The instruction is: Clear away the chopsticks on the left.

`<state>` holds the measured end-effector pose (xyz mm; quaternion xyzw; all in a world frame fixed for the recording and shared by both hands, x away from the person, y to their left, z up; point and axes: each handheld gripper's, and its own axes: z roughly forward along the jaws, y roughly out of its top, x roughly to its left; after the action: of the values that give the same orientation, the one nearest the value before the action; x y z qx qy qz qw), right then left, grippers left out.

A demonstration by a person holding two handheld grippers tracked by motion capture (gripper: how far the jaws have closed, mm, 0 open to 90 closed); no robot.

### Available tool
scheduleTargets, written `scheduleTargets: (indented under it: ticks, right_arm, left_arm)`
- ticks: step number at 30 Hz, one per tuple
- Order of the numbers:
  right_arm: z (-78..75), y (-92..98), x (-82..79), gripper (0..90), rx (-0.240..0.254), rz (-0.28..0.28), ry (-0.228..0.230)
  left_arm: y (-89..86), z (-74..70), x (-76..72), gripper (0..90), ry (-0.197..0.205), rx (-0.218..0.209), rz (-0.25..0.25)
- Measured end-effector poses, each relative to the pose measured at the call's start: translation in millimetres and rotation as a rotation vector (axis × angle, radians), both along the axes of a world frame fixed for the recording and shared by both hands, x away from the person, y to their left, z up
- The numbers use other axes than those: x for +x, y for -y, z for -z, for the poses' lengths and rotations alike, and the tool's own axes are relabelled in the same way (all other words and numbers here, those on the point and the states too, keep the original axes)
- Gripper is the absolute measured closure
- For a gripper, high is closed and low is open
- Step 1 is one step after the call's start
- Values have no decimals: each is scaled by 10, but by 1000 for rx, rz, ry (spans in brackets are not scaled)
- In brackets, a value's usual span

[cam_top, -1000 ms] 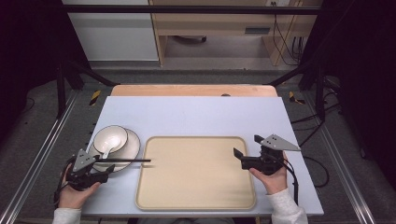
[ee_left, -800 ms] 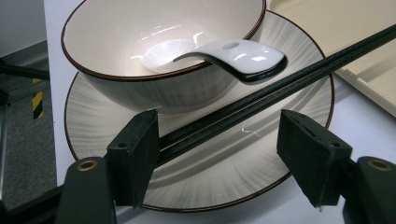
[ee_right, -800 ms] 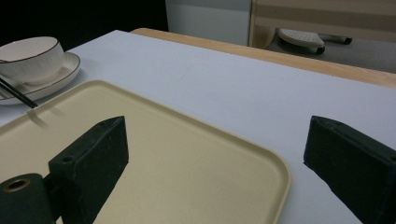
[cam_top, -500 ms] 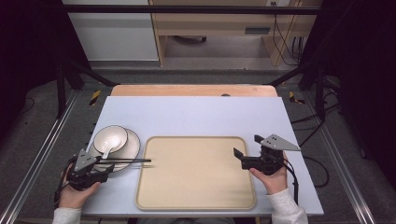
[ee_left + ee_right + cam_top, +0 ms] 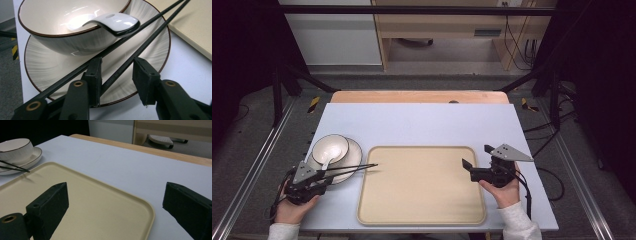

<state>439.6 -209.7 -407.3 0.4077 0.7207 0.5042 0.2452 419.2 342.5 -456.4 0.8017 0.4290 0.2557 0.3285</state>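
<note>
While the left hand-held gripper (image 5: 323,178) is sitting at the near left of the bench (image 5: 422,122), its narrowly parted jaws are straddling one of two black chopsticks (image 5: 140,33), which are lying across a plate (image 5: 50,67) carrying a bowl (image 5: 62,30) and white spoon (image 5: 112,22). The right hand-held gripper (image 5: 474,162) is hovering wide open, holding nothing, over the right edge of the beige tray (image 5: 422,190).

Left gripper (image 5: 329,175): black body, grey three-cornered plate on top, black cable trailing; jaws are thick black blocks on arms with brass-coloured rivets (seen up close in the left gripper view). Right gripper (image 5: 473,162): same make, black cable. Sleeves (image 5: 519,225): white, at both wrists.
</note>
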Motion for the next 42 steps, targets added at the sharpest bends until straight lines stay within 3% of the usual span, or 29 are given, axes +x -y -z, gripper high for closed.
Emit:
scheduleTargets:
  ticks: [17,23,31,42]
  right_arm:
    - [2,6,4,65,-1,1,-4]
    - [1,8,3,65,-1,0,-6]
    - [-4,9,2,64,3,-1,-5]
    - [-5,-8,3,63,0,-5,-5]
  left_arm:
    - [68,-28,-20,793,-33,10,16]
    - [74,-37,-22,803,-41,5,16]
    - [106,-47,35,710,-59,-21,14]
    - [210,-19,126,784,-86,-9,14]
